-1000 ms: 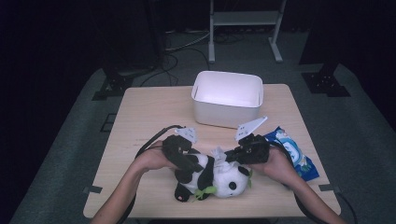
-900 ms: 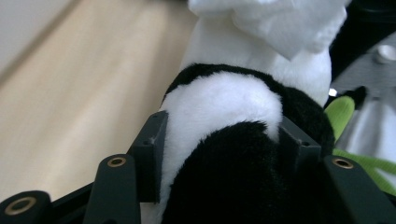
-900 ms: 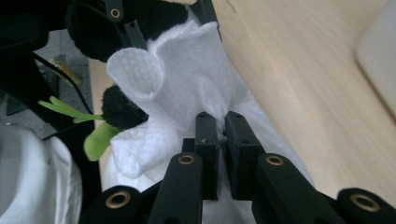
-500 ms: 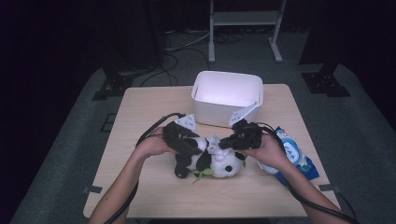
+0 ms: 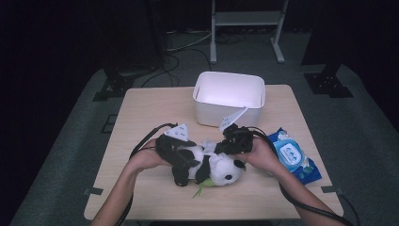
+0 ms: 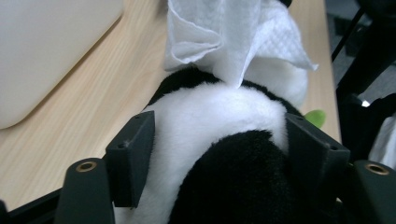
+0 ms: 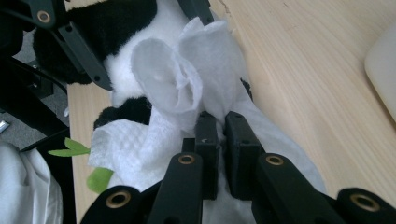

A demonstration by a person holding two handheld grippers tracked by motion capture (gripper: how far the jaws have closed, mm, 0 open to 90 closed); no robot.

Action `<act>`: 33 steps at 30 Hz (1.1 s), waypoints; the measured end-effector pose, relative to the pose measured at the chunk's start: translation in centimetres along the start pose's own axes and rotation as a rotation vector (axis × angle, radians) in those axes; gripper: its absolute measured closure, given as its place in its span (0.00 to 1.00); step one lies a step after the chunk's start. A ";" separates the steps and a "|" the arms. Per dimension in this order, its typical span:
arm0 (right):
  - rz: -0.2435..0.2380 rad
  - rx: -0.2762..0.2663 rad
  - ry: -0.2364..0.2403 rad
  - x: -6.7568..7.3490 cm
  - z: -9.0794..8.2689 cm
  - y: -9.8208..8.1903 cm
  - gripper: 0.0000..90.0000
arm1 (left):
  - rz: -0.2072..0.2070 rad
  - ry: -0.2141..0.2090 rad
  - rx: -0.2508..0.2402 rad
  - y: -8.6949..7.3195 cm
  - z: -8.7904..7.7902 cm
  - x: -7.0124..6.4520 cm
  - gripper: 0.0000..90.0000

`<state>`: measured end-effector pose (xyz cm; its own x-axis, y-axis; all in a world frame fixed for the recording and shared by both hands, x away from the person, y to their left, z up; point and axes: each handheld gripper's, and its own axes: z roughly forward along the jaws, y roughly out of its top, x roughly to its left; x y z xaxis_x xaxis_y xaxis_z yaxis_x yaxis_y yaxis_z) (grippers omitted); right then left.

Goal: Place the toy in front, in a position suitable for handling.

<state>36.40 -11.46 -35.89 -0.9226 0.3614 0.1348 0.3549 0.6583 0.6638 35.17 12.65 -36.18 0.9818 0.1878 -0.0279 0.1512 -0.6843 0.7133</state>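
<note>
Two black jaws of the right gripper were clenched on a crumpled white textured wipe, which was bunched against the white back of a black-and-white plush panda toy. In the left gripper view, the left gripper stood with its jaws spread wide on either side of the panda's body, both pads pressed into the plush, grasping the toy; the wipe lay over the toy just beyond the jaws.

From the high view, the panda lay on its side on the light wooden table, near the front edge and about midway across. Its long axis ran roughly left to right, slightly slanted, with the head toward the person's right and nearer the front edge, and the black legs toward the left. A small green leaf-shaped trim projected from the toy toward the front edge.

The left hand came in from the lower left, its gripper directed rightward along the toy. The right hand came in from the lower right, its gripper directed leftward onto the toy's upper side.

A white rectangular plastic bin stood behind the toy, apart from it. A blue soft pack of wet wipes lay just beside the right hand, toward the table's right edge.
</note>
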 end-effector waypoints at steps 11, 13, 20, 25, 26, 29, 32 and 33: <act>-0.006 -0.009 0.018 1.3 -0.4 -1.3 0.93 | -0.042 -0.018 -0.003 0.1 -1.0 -0.7 0.24; 0.010 -0.018 0.030 1.5 -0.5 -1.6 0.93 | -0.036 -0.028 0.004 -0.1 -0.9 -0.9 0.22; 0.013 -0.023 0.032 1.6 -0.3 -1.7 0.93 | -0.078 -0.028 0.032 0.5 -0.3 -0.7 0.12; 0.015 -0.026 0.044 1.7 -0.4 -2.0 0.93 | -0.117 -0.043 0.030 0.3 -0.8 -0.2 0.13; 0.017 -0.027 0.046 1.8 -0.4 -2.0 0.93 | -0.122 -0.049 0.031 0.2 -0.9 -0.2 0.13; 0.010 -0.025 0.050 1.9 -0.5 -2.1 0.93 | -0.119 -0.052 0.017 0.1 -1.2 -0.2 0.13; -0.003 -0.015 0.055 2.3 -0.6 -2.1 0.93 | -0.117 -0.061 0.013 -0.1 -1.5 -0.3 0.13; -0.009 -0.011 0.053 2.4 -0.7 -2.2 0.93 | -0.119 -0.063 0.012 -0.1 -1.6 -0.4 0.13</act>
<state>33.32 -12.47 -36.50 -0.9326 0.3196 0.1675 0.3450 0.6541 0.6732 34.61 13.79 -35.15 0.9621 0.2234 -0.1561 0.2678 -0.6685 0.6938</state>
